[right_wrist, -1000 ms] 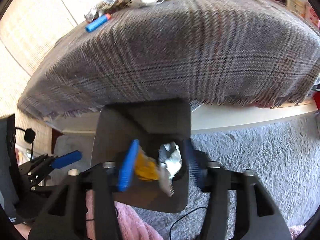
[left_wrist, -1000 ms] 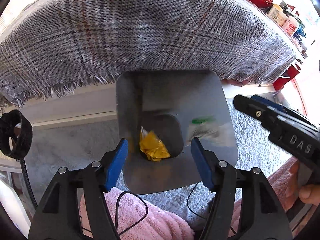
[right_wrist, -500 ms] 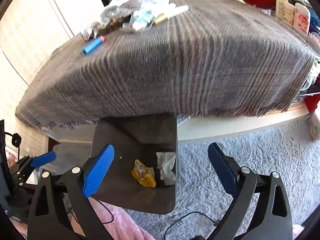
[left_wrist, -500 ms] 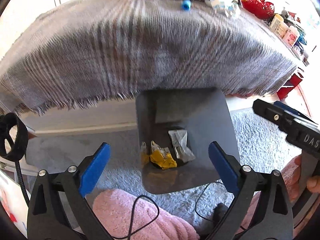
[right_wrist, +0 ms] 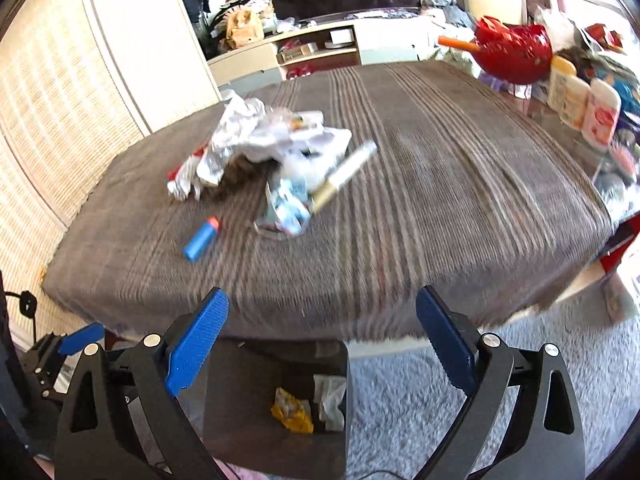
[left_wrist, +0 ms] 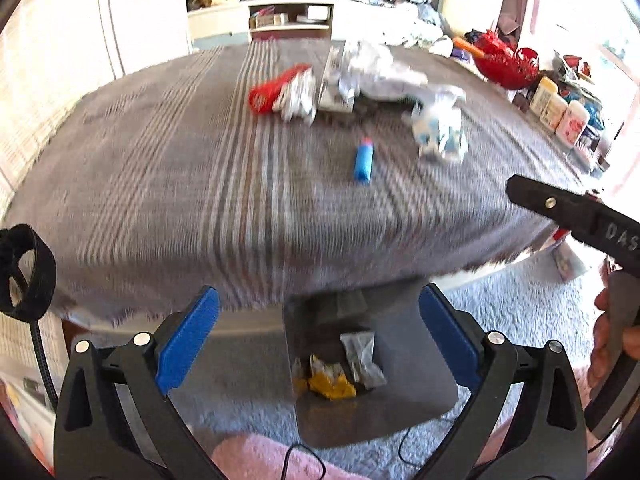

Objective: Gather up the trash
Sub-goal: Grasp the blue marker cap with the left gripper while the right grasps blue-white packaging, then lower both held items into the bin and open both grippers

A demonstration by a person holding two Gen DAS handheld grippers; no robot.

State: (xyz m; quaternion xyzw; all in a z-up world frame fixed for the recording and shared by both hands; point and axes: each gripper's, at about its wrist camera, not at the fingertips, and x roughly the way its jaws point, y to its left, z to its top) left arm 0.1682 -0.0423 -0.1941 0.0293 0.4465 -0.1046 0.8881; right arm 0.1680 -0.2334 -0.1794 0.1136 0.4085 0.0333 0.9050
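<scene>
1. Left gripper (left_wrist: 319, 334): jaws spread wide, nothing between the blue pads, held above the near edge of the table.
2. Right gripper (right_wrist: 322, 336): also wide apart and empty, over the same near edge.
3. Dark bin (left_wrist: 420, 368) stands on the grey carpet (right_wrist: 420, 408) just below the table edge. Inside it lie a yellow wrapper (left_wrist: 332, 384) and a silvery wrapper (left_wrist: 362, 354), side by side.
4. Grey plaid cloth (left_wrist: 160, 184) covers the table. Mid-table, a heap of crumpled wrappers (right_wrist: 272, 140); nearer, a blue cylinder (right_wrist: 200, 240) lying alone.
5. Red bowl (right_wrist: 516, 54) at the far right; bottles (right_wrist: 580, 106) beside it.
</scene>
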